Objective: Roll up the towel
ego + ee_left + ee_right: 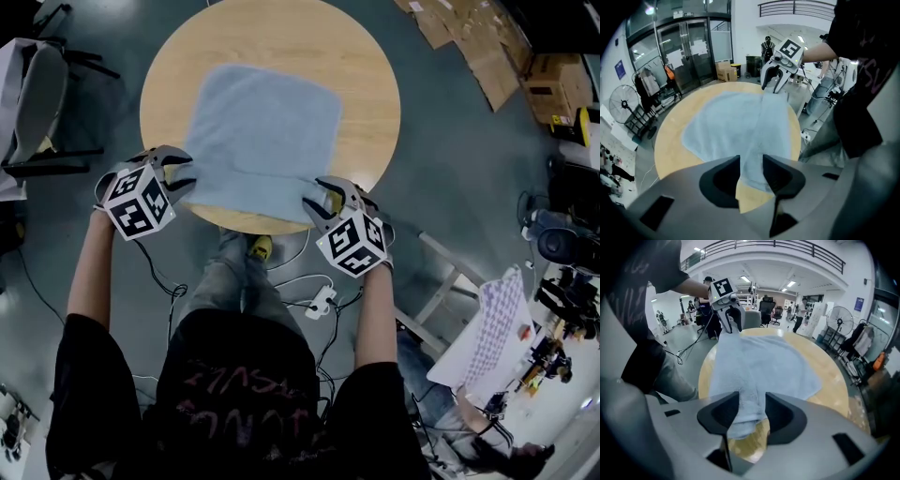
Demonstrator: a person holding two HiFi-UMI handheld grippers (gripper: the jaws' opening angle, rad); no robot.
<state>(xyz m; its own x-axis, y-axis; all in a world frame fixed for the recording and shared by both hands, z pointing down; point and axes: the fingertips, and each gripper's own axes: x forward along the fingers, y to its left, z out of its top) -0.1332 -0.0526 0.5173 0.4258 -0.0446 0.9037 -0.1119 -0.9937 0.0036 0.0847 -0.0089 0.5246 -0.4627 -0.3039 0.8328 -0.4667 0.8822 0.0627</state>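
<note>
**A:** What to picture, going left to right?

**B:** Far left on the floor, a chair (37, 94). Next, the left gripper (178, 174), jaws partway closed and pinching the near left corner of the towel (262, 131), with cloth against both sides. Pale blue, spread flat over a round wooden table (370, 84), near edge close to the table's near rim. At the near right corner, the right gripper (323, 199), also partway closed, with a fold of cloth filling the gap. No roll begun yet, judging by the flat cloth.

**A:** Anything likely to go wrong?

**B:** Possibly a loose pinch. Could let one corner drop and leave the roll lopsided. Could also skew if raised higher on one side than the other. Might slide off the rim altogether if dragged toward the body rather than turned forward.

**A:** And round about? Anything in the way?

**B:** Nothing seen on the wood ahead of the towel. Below the rim, between the two grippers, legs and a shoe (260, 248), then cables (314, 295) on the floor. Far right, cardboard boxes (487, 47), well apart from the work.
</note>
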